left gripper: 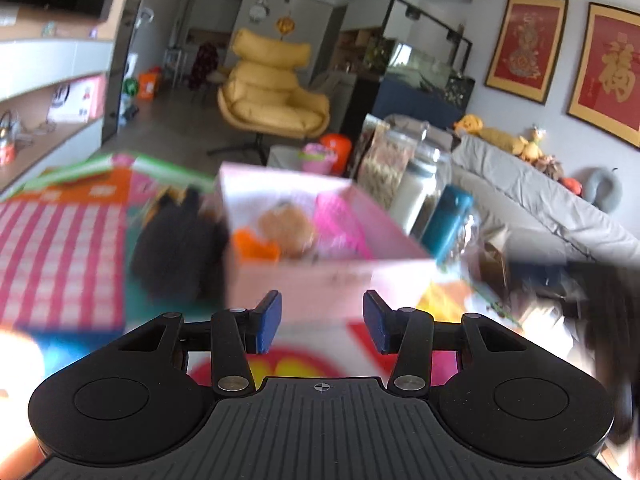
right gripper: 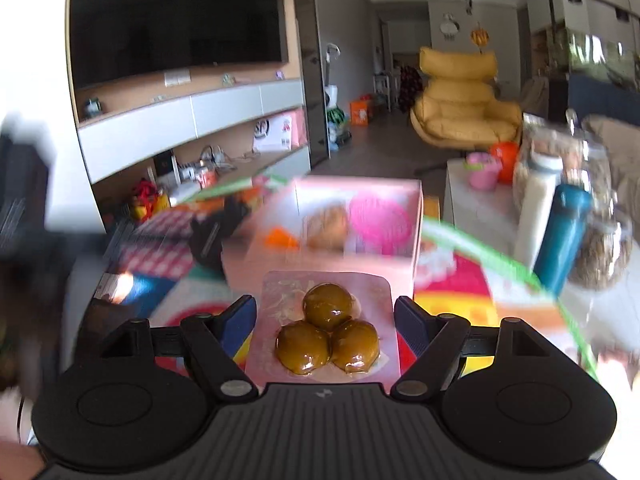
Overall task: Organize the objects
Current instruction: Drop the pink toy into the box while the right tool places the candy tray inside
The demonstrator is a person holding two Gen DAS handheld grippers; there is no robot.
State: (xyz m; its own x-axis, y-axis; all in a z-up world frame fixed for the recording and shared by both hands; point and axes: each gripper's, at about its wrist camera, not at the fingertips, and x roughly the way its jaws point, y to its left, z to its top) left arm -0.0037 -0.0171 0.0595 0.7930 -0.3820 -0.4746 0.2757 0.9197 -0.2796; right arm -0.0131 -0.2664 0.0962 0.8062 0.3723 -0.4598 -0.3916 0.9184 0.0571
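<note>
Blurred pink box (right gripper: 340, 220), contents hard to name.
Right gripper (right gripper: 325, 322) pinches a tray of three glazed balls (right gripper: 326, 328) (lower centre); left gripper (left gripper: 322, 318) spread, empty.

A mustard-yellow lounge chair (left gripper: 276, 92) sits out on the dark floor (right gripper: 372, 148), daylight washing over it. To one side, a big black television (right gripper: 176, 20) hangs above pale drawer fronts and open wooden shelving (right gripper: 192, 120). Opposite, a grey sofa (left gripper: 532, 196) runs along the wall beneath two red-and-gold framed pictures (left gripper: 524, 48), soft toys perched on its back. Behind it stands a glass aquarium (left gripper: 424, 64), and a round clock (left gripper: 260, 10) hangs on the far grey wall.
</note>
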